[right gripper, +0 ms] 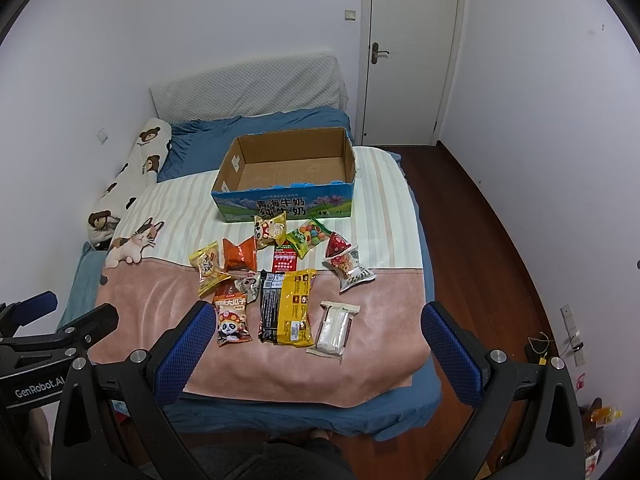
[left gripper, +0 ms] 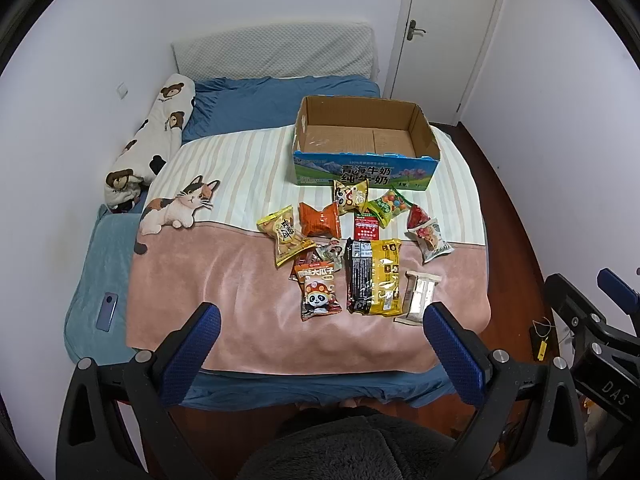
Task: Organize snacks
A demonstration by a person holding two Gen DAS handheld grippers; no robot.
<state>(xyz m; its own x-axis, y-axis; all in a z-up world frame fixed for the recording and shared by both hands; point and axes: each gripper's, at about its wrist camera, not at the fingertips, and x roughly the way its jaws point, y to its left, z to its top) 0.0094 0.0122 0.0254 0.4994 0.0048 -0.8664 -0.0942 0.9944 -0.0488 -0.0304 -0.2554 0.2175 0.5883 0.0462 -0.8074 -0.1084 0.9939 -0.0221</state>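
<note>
I held my left gripper (left gripper: pixel 322 322) and right gripper (right gripper: pixel 318 320) wide open and empty above the bed's near edge, the snacks (right gripper: pixel 286 304) at twelve o'clock, long axes running toward the empty cardboard box (right gripper: pixel 280 204) beyond.
</note>
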